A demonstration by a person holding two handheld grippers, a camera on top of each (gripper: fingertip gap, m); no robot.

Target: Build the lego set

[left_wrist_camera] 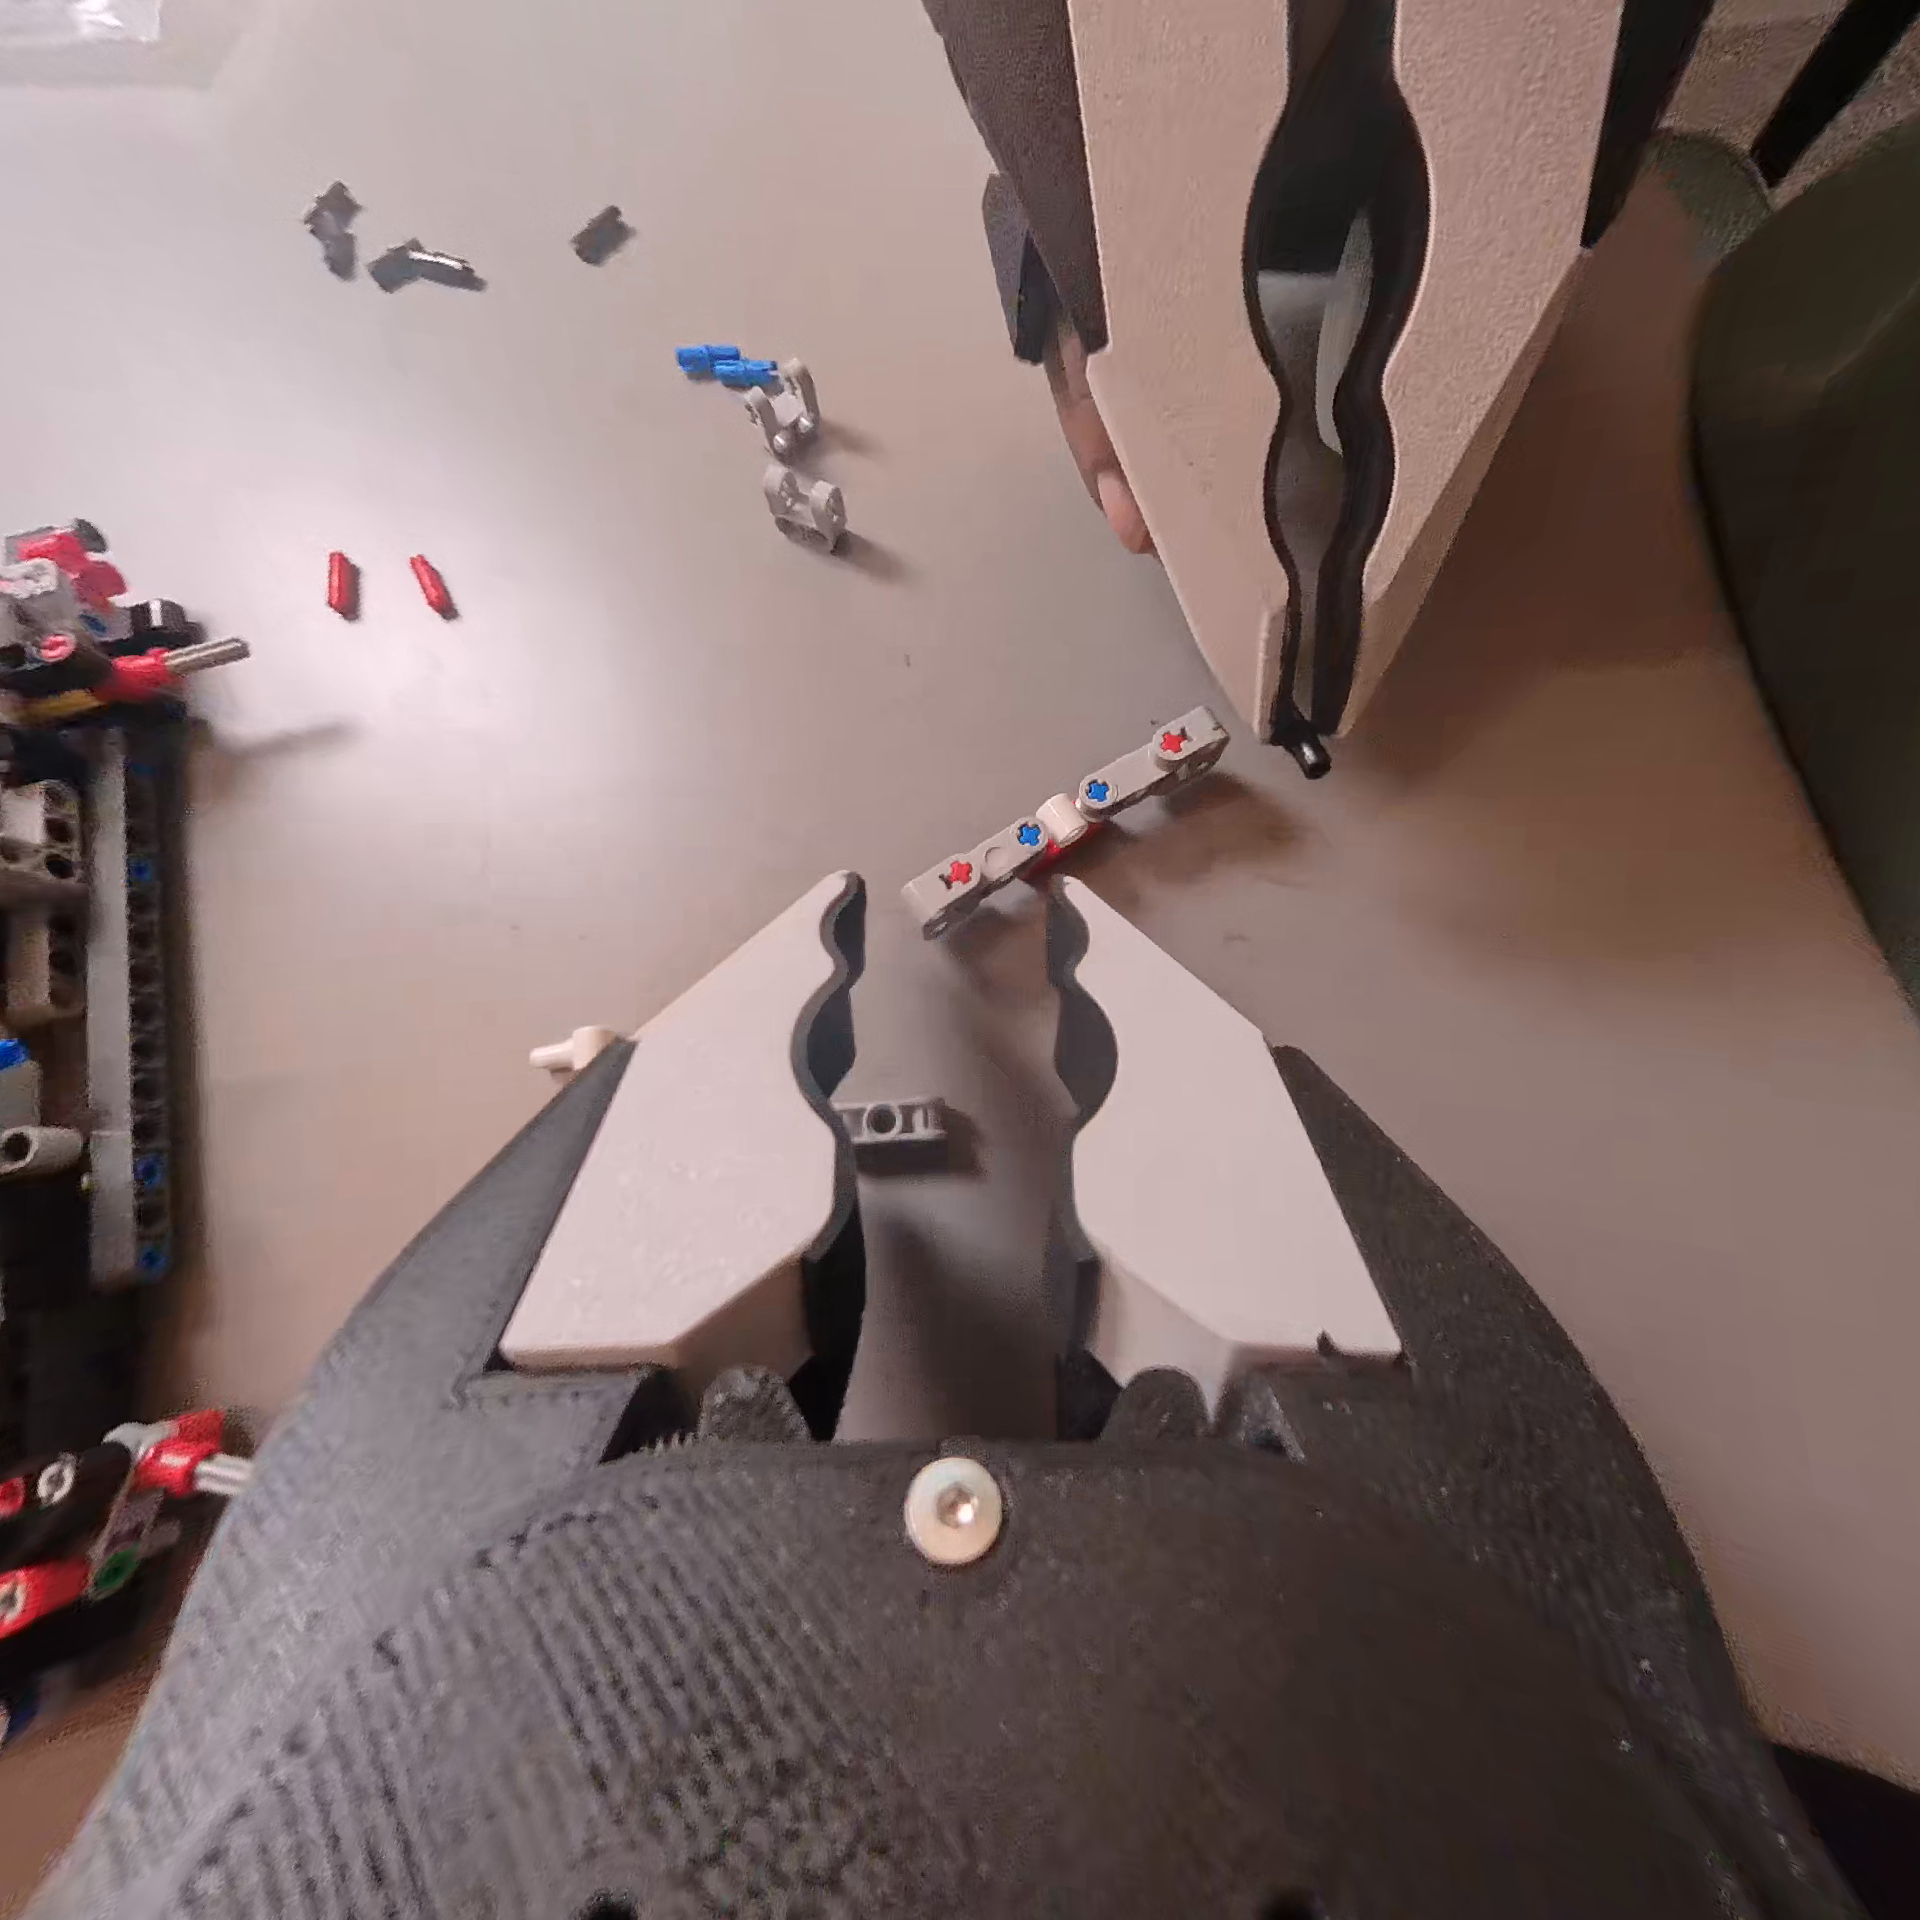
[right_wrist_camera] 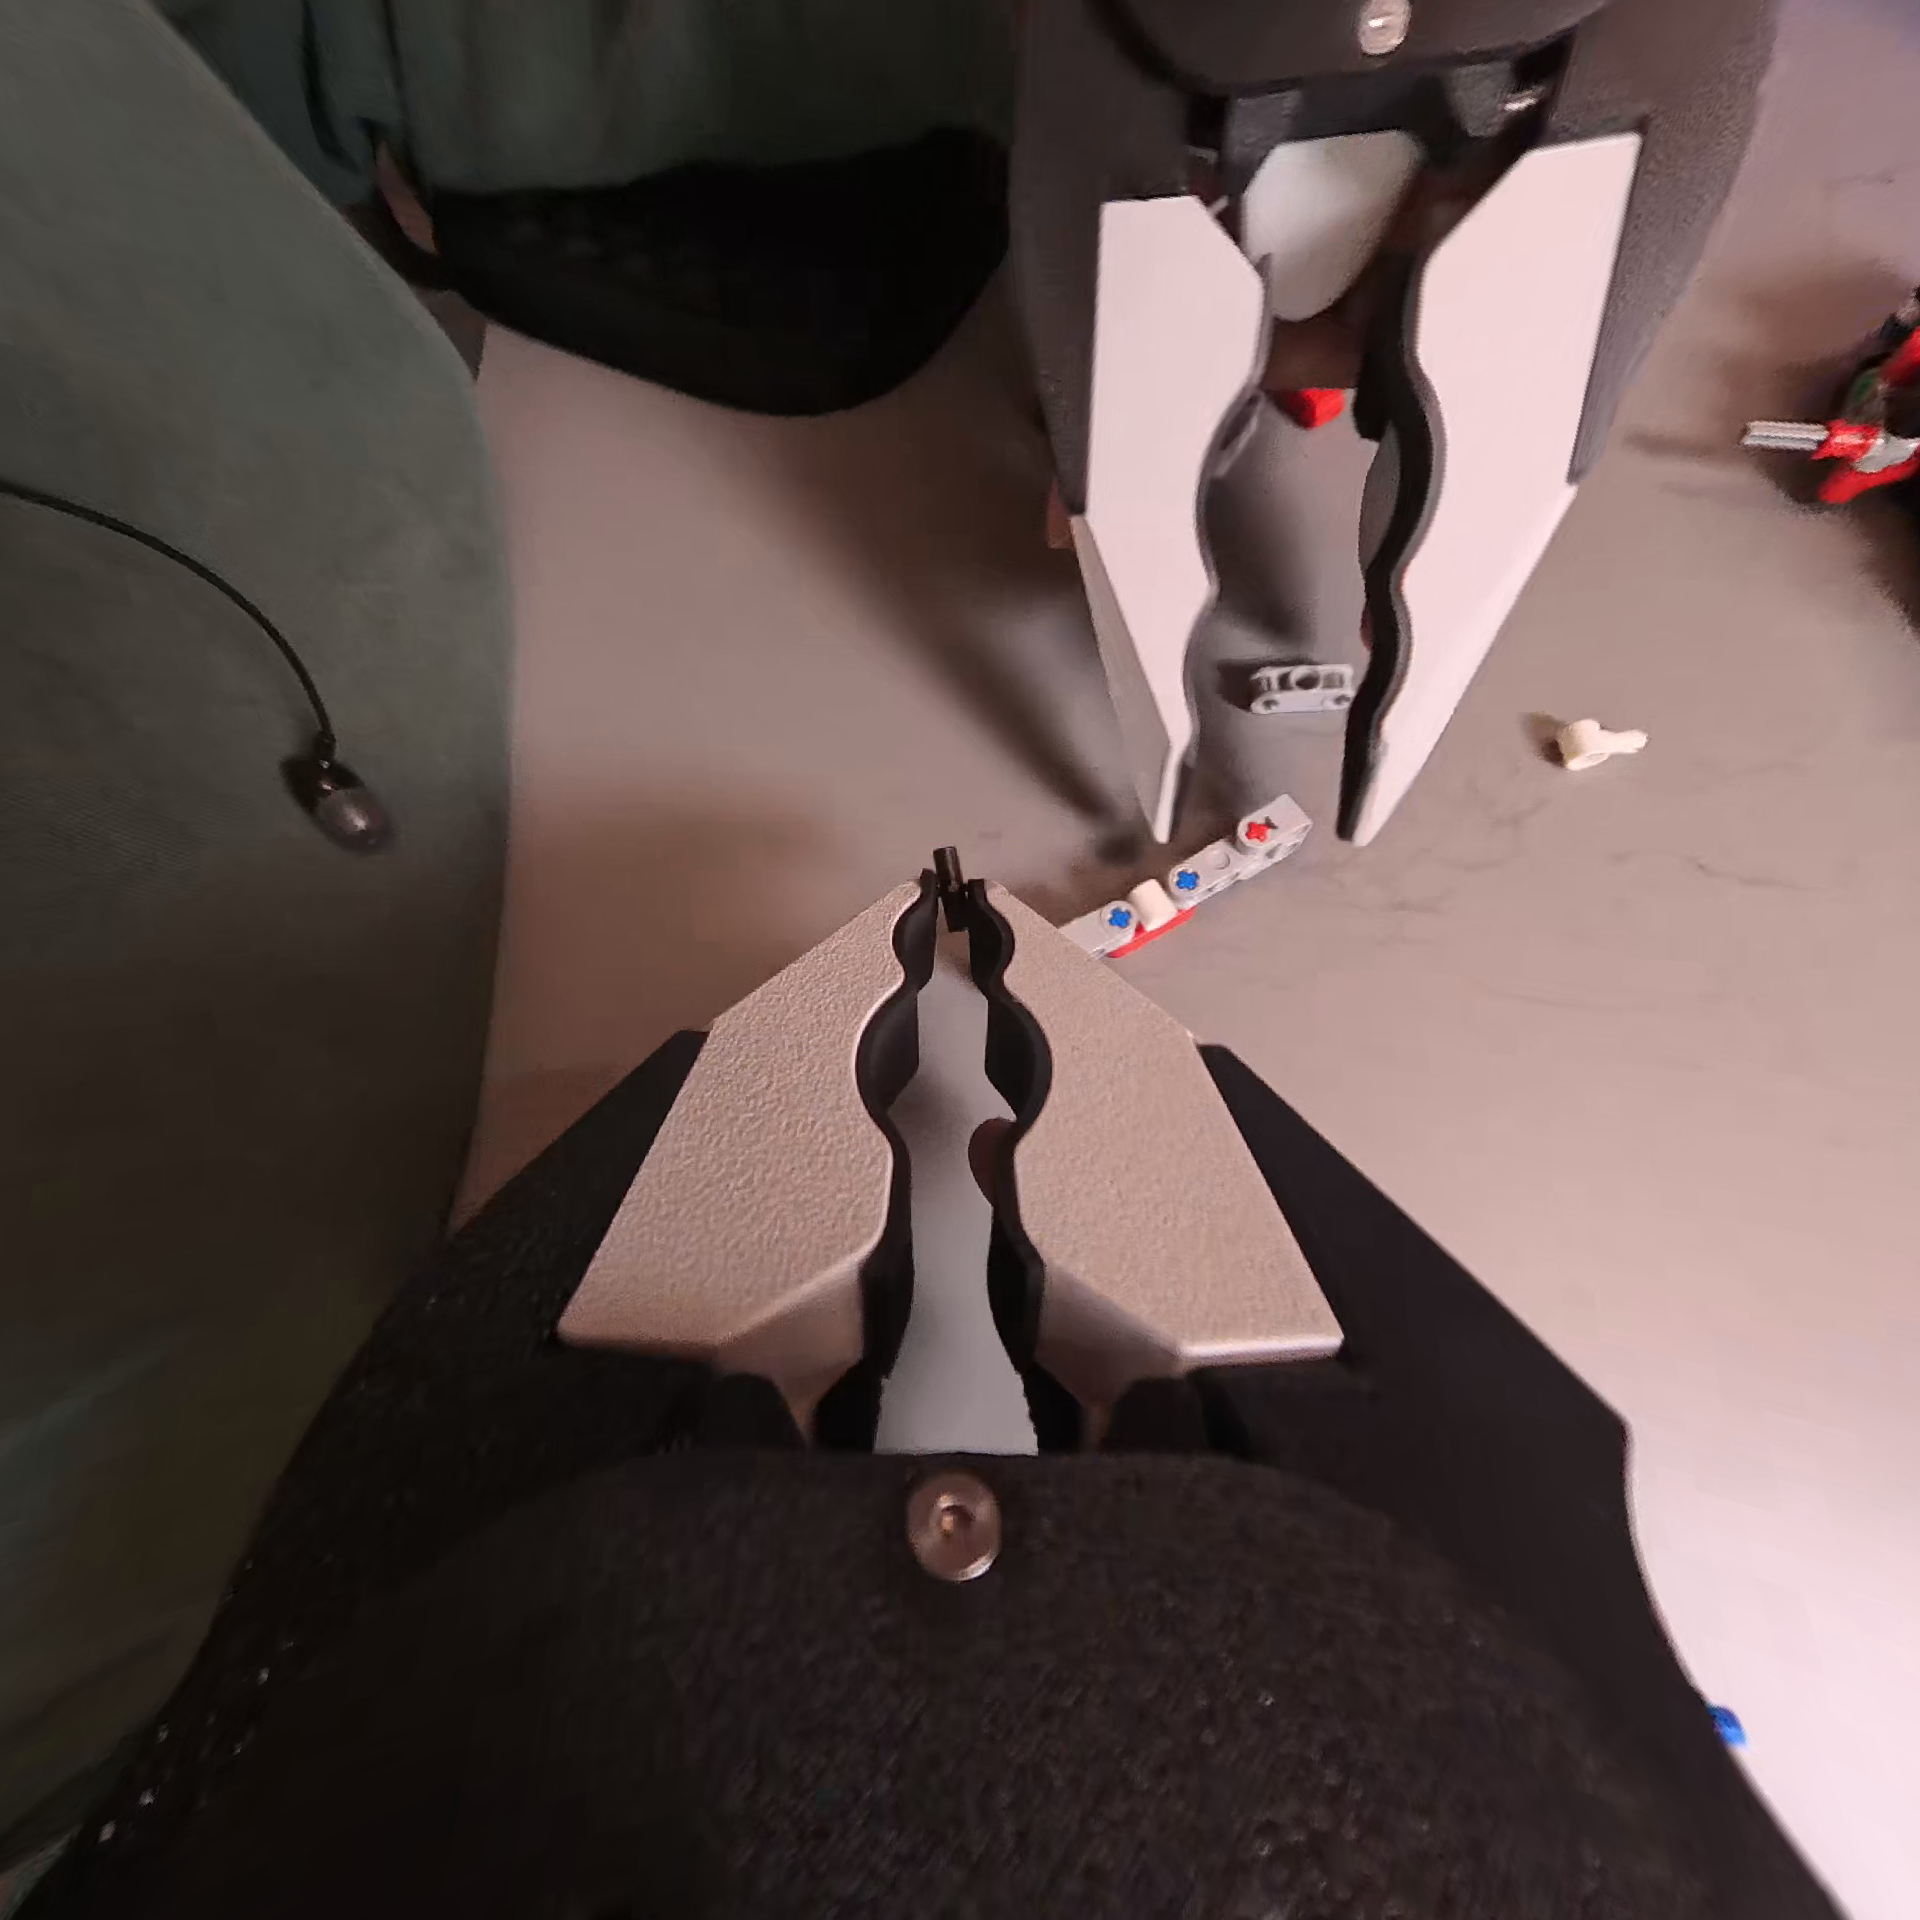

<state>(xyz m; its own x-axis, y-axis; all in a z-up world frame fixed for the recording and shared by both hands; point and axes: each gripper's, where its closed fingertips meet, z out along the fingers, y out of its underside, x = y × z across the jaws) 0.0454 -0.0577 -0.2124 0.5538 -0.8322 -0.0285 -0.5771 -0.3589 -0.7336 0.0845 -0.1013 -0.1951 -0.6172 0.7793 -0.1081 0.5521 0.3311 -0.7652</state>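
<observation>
Right gripper point(right_wrist_camera: 951, 896) pinches 1 black pin point(right_wrist_camera: 948, 871); left gripper point(left_wrist_camera: 956, 883), spread, brackets the grey link assembly point(left_wrist_camera: 1065, 821). Brace it, line the pin squarely, then push.

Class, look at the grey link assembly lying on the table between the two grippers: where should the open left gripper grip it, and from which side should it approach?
Probably the near end of the grey link assembly, closing across its narrow width. It lies flat as a long thin strip, its near end just ahead of the open left gripper, so approach from above. The far end sits beside the right gripper, which holds a black pin.
</observation>
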